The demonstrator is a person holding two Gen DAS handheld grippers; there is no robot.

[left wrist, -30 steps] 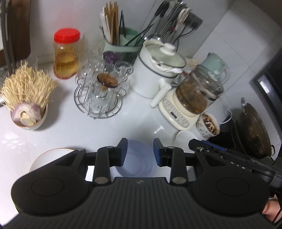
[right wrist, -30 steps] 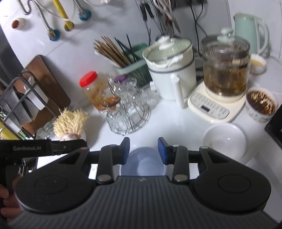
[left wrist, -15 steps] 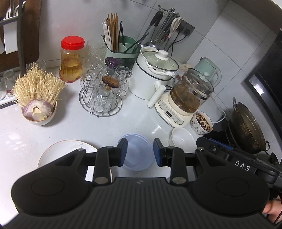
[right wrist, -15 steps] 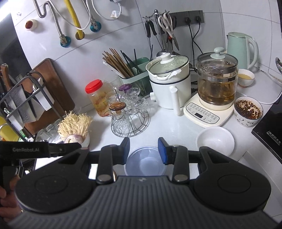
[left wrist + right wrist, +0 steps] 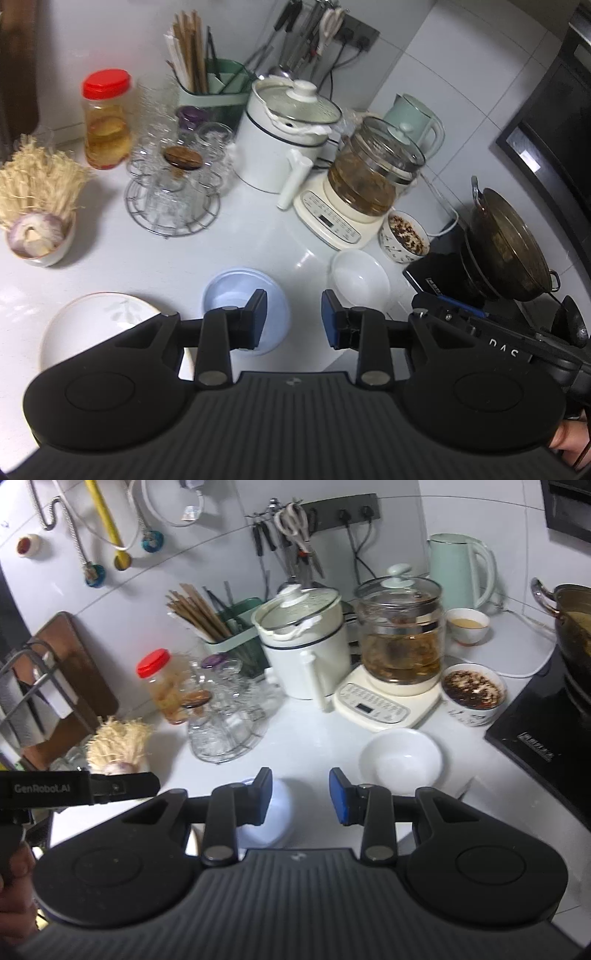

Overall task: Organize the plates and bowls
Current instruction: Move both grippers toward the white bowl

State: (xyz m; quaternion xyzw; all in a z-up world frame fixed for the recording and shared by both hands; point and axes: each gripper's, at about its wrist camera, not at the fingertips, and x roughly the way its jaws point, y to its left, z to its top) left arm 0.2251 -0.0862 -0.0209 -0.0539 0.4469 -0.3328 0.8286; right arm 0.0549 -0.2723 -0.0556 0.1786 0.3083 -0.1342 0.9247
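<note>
— What lies before the left hand-held gripper [image 5: 294,319]?

— From the left: a white plate [image 5: 99,325] on the desk [image 5: 258,243], then a blue bowl [image 5: 236,291] under its left finger, then a white bowl [image 5: 360,278] ahead to the right. Jaws part-open, gripping nothing.

— And the right hand-held gripper [image 5: 301,795]?

— Also part-open and bare (blue bowl left, white bowl ahead-right).

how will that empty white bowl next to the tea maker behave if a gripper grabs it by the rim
The white bowl looks glazed and glossy, so the pads may slip on its rim. It appears empty and shallow, so it is probably light and may tilt when lifted from one side. It looks ceramic, so likely stiff but chippable against the speckled bowl close behind it.
</note>
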